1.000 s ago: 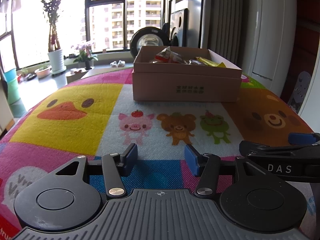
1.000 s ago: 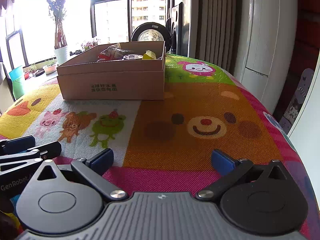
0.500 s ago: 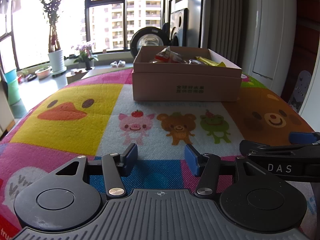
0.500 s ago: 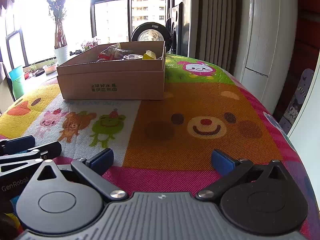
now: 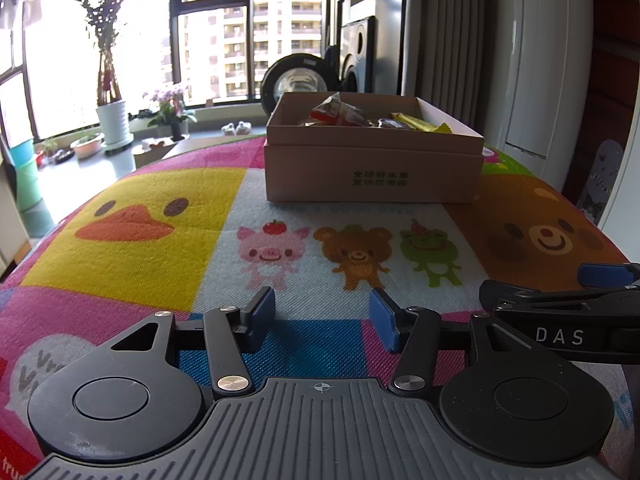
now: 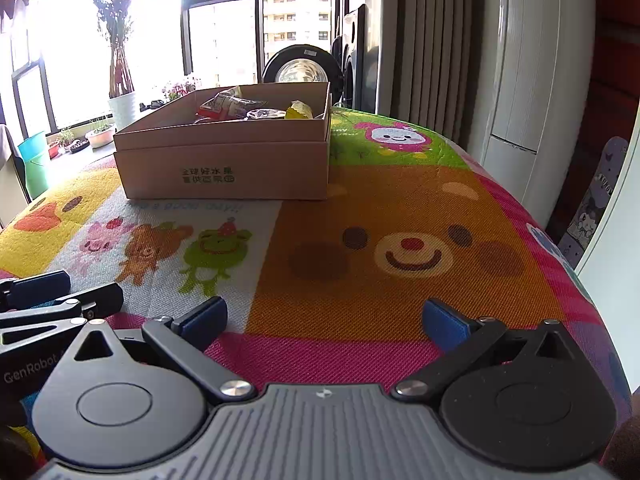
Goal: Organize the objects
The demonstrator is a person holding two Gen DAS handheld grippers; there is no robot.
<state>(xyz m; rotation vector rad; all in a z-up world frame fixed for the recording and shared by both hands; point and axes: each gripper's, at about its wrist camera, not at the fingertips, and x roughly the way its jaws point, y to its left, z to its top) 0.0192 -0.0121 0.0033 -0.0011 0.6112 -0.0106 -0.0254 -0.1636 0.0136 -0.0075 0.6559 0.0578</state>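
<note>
The left gripper [image 5: 322, 316] has its blue-padded jaws parted with nothing between them; the right gripper [image 6: 324, 320] is spread wider, also empty. Both sit low over the colourful cartoon-animal play mat [image 5: 168, 240]. The open tan cardboard box [image 5: 374, 168] stands on the mat well ahead of both, holding crumpled snack wrappers [image 5: 340, 112] in red, silver and yellow.

This is a home, an apartment high in a city. At 12 o'clock a large window [image 5: 248, 32] shows residential towers, with potted plants [image 5: 110, 80] on the sill at 10 o'clock. A washing machine [image 6: 298, 68] stands beside it, and a children's cartoon cloth [image 5: 160, 220] covers the bench.
</note>
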